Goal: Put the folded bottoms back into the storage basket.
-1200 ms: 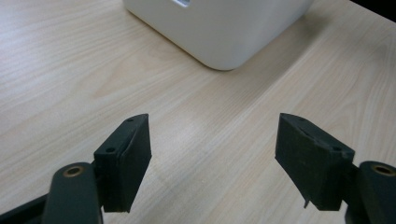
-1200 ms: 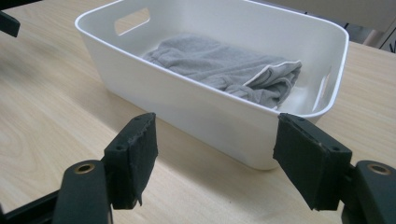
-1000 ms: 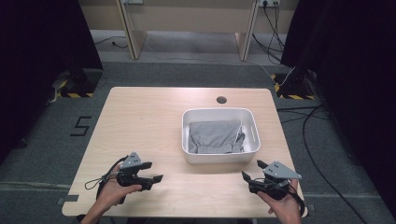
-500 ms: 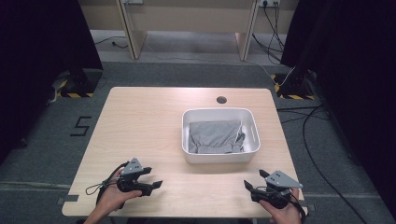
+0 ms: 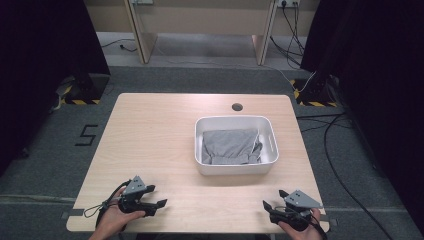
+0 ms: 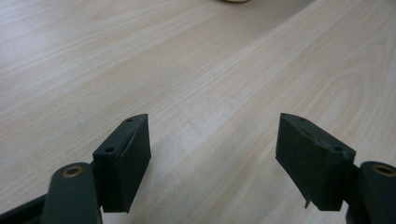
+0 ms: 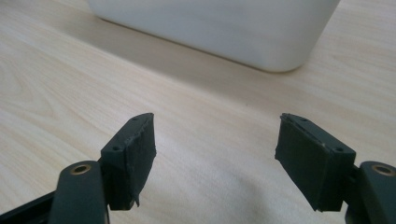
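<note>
**Cloth sits ahead, closer to my right side**

The grey cloth (image 5: 231, 146) lies in the white tub (image 5: 272, 145) — up the surface (image 5: 160, 135) from both hands. My right gripper (image 5: 270, 206) is nearer; my left gripper (image 5: 159, 204) is farther off. Both are spread wide, holding nothing.

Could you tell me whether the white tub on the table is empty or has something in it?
It is not empty: the white tub holds a folded grey cloth that covers most of its floor, in the high view.
</note>
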The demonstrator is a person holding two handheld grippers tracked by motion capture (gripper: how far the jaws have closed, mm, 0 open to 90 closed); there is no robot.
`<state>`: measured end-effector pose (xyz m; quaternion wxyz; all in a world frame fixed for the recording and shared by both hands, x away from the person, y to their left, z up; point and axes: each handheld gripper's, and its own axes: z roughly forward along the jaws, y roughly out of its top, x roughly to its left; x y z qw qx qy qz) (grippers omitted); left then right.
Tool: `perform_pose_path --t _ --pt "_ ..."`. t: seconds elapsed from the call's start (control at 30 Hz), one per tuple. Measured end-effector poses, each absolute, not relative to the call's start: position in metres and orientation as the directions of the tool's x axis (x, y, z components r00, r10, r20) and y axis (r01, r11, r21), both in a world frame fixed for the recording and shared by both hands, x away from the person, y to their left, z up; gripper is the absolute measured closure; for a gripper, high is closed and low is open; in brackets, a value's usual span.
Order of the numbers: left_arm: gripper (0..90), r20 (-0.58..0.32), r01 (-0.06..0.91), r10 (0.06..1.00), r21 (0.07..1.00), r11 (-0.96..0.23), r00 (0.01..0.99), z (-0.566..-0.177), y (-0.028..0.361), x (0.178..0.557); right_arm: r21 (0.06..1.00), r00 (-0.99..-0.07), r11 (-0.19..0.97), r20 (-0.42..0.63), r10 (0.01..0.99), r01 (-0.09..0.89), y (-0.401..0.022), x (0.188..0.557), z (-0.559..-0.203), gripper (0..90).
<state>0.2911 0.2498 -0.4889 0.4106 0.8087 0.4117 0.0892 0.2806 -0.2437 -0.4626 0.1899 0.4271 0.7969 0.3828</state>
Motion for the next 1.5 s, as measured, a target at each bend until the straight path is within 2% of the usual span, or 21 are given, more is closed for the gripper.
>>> perform_pose_path --t 0.33,0.57,0.9,1.5 --pt "25.8 -0.142 0.581 0.751 0.729 -0.361 0.645 -0.493 0.252 0.280 0.749 -0.565 0.351 0.039 0.824 0.562 -0.245 0.272 -0.475 27.6" --pt "22.6 -0.068 0.548 0.764 0.737 -0.394 0.641 -0.496 0.254 0.262 0.724 -0.559 0.372 0.022 0.829 0.581 -0.246 0.264 -0.481 23.4" --pt "16.0 -0.070 0.552 0.783 0.748 -0.369 0.618 -0.498 0.257 0.248 0.731 -0.565 0.374 0.018 0.825 0.570 -0.246 0.257 -0.488 15.1" --pt "13.9 -0.070 0.505 0.761 0.787 -0.355 0.644 -0.505 0.260 0.248 0.802 -0.560 0.327 0.011 0.828 0.500 -0.249 0.248 -0.499 14.3"
